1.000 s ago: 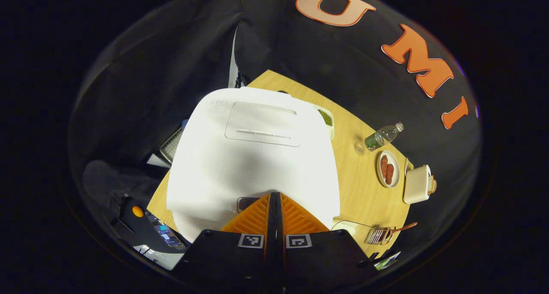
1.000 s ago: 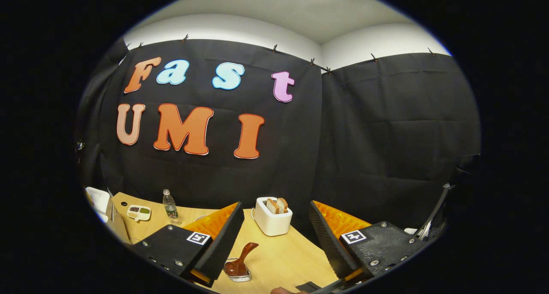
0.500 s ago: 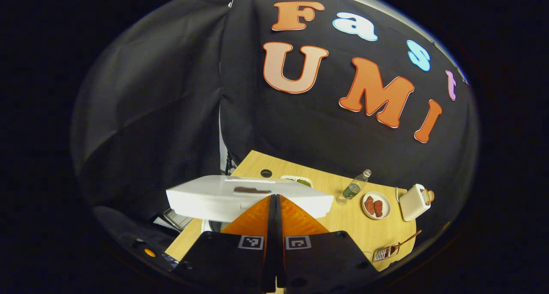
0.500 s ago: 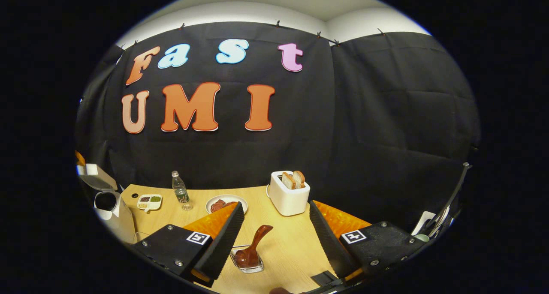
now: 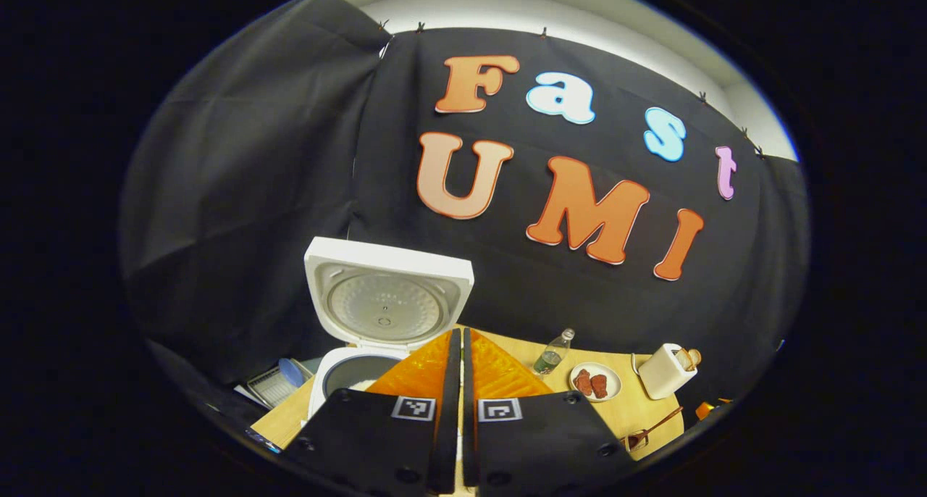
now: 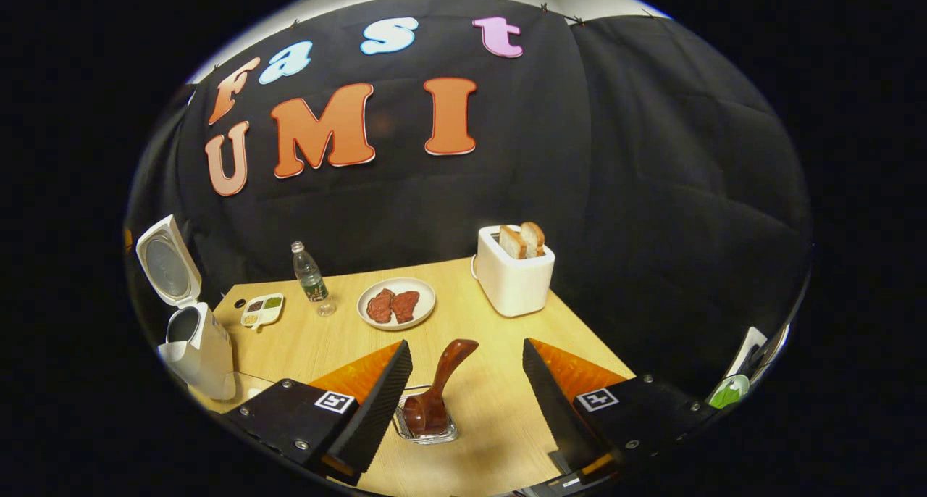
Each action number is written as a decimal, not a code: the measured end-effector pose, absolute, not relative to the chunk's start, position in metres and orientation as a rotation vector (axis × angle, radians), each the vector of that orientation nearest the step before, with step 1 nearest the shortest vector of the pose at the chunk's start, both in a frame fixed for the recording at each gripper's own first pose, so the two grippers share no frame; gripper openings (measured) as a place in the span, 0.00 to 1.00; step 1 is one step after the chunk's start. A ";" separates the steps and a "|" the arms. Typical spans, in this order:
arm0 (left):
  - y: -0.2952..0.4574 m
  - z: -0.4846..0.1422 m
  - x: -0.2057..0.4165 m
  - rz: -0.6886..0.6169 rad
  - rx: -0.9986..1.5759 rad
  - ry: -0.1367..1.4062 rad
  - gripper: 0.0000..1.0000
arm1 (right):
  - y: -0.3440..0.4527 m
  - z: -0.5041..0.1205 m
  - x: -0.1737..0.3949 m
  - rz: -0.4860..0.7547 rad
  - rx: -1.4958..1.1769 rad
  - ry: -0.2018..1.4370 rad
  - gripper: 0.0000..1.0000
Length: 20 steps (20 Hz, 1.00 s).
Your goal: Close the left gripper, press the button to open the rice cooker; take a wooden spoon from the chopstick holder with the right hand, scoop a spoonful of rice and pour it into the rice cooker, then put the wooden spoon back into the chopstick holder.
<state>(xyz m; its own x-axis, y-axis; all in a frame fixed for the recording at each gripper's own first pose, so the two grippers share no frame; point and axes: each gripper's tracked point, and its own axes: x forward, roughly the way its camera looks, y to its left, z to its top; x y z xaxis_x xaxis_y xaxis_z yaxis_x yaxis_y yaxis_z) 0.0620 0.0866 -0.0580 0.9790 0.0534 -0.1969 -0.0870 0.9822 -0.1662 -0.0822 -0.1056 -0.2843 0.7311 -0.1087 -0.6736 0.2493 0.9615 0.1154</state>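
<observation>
Rice cooker (image 5: 376, 316) lid is now standing fully open after springing up, left gripper (image 5: 456, 359) staying pressed together, while right gripper (image 6: 467, 381), fingers apart, is closing in on wooden spoon (image 6: 438, 388) in chopstick holder (image 6: 427, 428).

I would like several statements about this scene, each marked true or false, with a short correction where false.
1. The white rice cooker has its lid up. True.
2. The left gripper has its orange fingers wide apart. False: they are shut together, holding nothing.
3. The dark wooden spoon stands in the wire chopstick holder, between the fingers of the open right gripper. True; neither finger touches it.
4. The white toaster is empty. False: two bread slices stick out of it.
5. The round white plate of red-brown pieces lies between the small clear bottle and the toaster. True.
</observation>
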 end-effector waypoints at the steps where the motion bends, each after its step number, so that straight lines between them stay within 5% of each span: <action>1: 0.078 -0.047 0.059 0.057 -0.162 0.160 0.12 | -0.100 -0.292 -0.079 -0.167 0.229 0.747 0.95; 2: 0.073 -0.043 0.053 0.050 -0.144 0.136 0.25 | -0.096 -0.301 -0.080 -0.140 0.255 0.769 0.95; 4: 0.067 -0.032 0.041 0.068 -0.100 0.087 0.34 | -0.090 -0.318 -0.077 -0.099 0.309 0.810 0.95; 8: 0.061 -0.008 0.015 0.158 -0.051 -0.026 0.34 | -0.075 -0.355 -0.066 -0.012 0.404 0.890 0.94; 12: 0.063 -0.010 -0.016 0.252 -0.004 -0.013 0.93 | -0.061 -0.390 -0.059 0.050 0.436 0.971 0.88; 16: 0.063 -0.017 -0.040 0.317 0.018 0.022 0.93 | -0.046 -0.408 -0.048 0.087 0.513 1.006 0.75; 20: 0.057 -0.011 -0.050 0.341 0.036 0.016 0.90 | -0.036 -0.416 -0.044 0.093 0.627 1.007 0.45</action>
<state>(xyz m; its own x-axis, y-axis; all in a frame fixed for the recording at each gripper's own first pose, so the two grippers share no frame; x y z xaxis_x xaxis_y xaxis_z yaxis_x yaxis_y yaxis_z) -0.0505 0.0572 -0.0111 0.9422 0.3348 -0.0098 -0.3342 0.9417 0.0377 -0.0436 -0.0360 -0.4160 0.5460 0.3528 -0.7599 0.2073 0.8219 0.5306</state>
